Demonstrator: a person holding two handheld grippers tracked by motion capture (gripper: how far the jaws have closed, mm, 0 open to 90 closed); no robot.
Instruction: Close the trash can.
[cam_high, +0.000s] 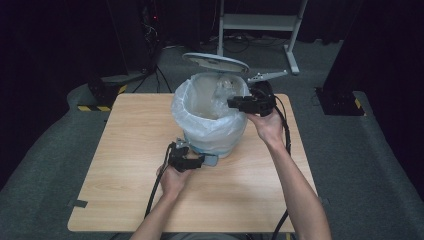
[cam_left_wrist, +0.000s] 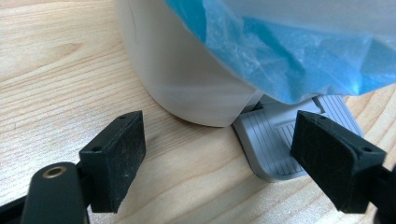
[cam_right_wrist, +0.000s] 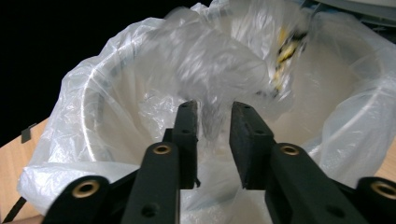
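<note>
Pedal bin (cam_high: 212, 135), white w/ clear plastic liner (cam_high: 200, 112), stands mid wooden table (cam_high: 125, 165); lid (cam_high: 216, 62) tipped up at back.

L gripper (cam_high: 192, 162) low at bin base, jaws spread wide, gripping nothing; one pad over grey foot pedal (cam_left_wrist: 285, 140). Prob pressing pedal to keep lid open, tho contact not clear.

R gripper (cam_high: 234, 103) over bin mouth, jaws a little apart, crumpled clear plastic wrapper (cam_right_wrist: 219, 70) in gap & just beyond. Blurred; looks like let go, dropping into liner, but can't tell for sure.
</note>
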